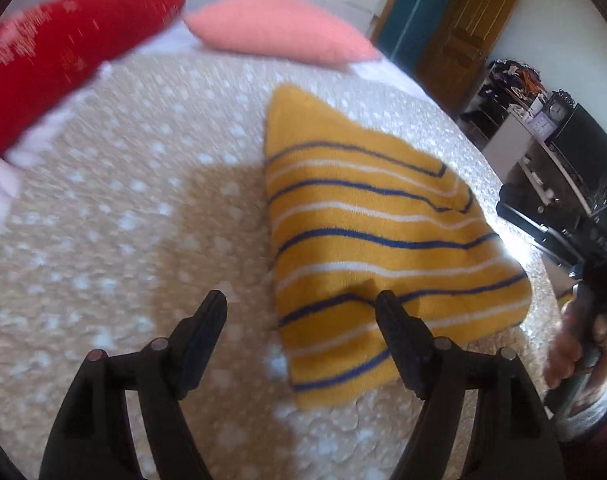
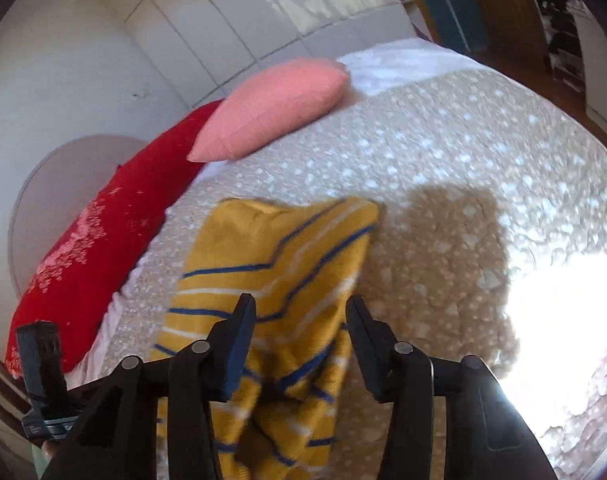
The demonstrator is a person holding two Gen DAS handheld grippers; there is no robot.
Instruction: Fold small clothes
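one yellow striped garment (image 1: 375, 232) is laid on the speckled bedspread (image 1: 123, 208), doubled over on itself, apparently so that a further fold can be made. the left gripper (image 1: 301, 308) is held wide and empty above the garment's near edge, nothing being gripped. the right gripper (image 2: 301, 312) is likewise spread wide over the cloth, nothing visibly pinched. two cushions are counted at the bed's head: one red cushion (image 1: 63, 60), one pink cushion (image 1: 279, 28), both well apart from the garment.
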